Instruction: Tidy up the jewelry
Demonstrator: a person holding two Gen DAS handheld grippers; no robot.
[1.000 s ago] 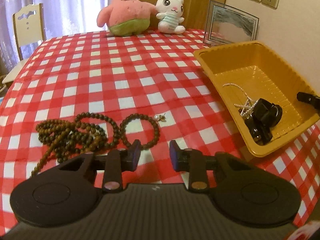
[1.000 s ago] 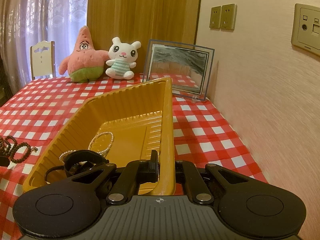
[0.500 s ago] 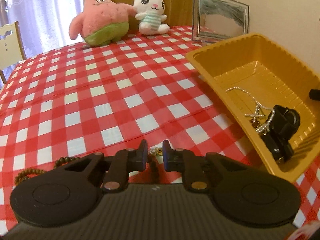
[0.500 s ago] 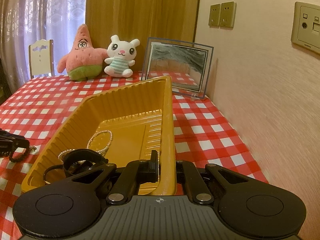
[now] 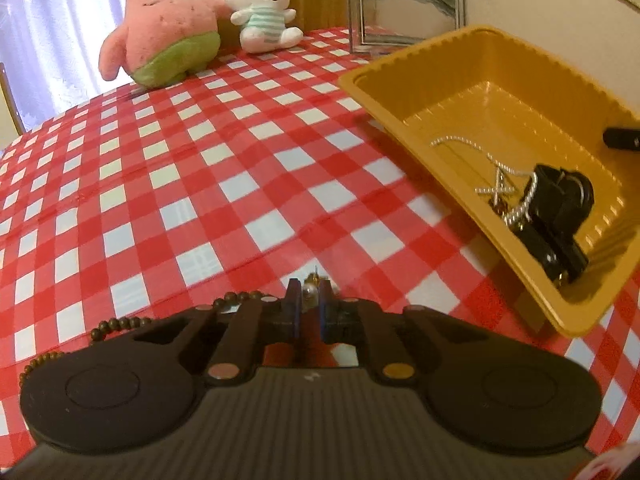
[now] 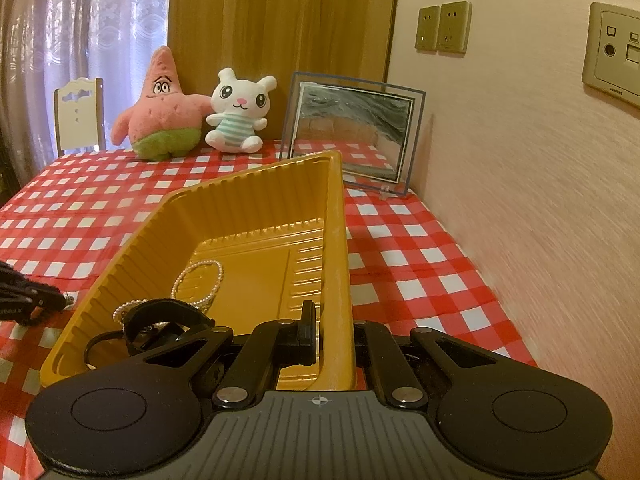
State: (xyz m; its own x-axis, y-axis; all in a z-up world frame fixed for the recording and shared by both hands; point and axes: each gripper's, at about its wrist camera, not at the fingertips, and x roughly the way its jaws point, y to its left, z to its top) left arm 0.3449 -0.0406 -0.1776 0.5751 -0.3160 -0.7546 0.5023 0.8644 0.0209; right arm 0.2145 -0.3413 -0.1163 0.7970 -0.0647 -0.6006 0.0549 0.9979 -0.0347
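Left wrist view: left hand-held gripper, just closing, pinches the pearl earring on the tablecloth.

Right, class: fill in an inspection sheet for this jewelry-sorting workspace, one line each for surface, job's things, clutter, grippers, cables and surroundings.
Surface: red and white checked tablecloth, flat.
Job's things: yellow plastic tray, tilted, holds a pearl bracelet, a silver chain and a black watch; brown bead strands and a pearl earring lie outside it.
Clutter: pink starfish plush, white bunny plush, glass picture frame.
Grippers: left gripper has just been closing and pinches the earring; right gripper clamps the tray's wall.
Cables: nothing seen.
Surroundings: wall sockets, chair, curtains.
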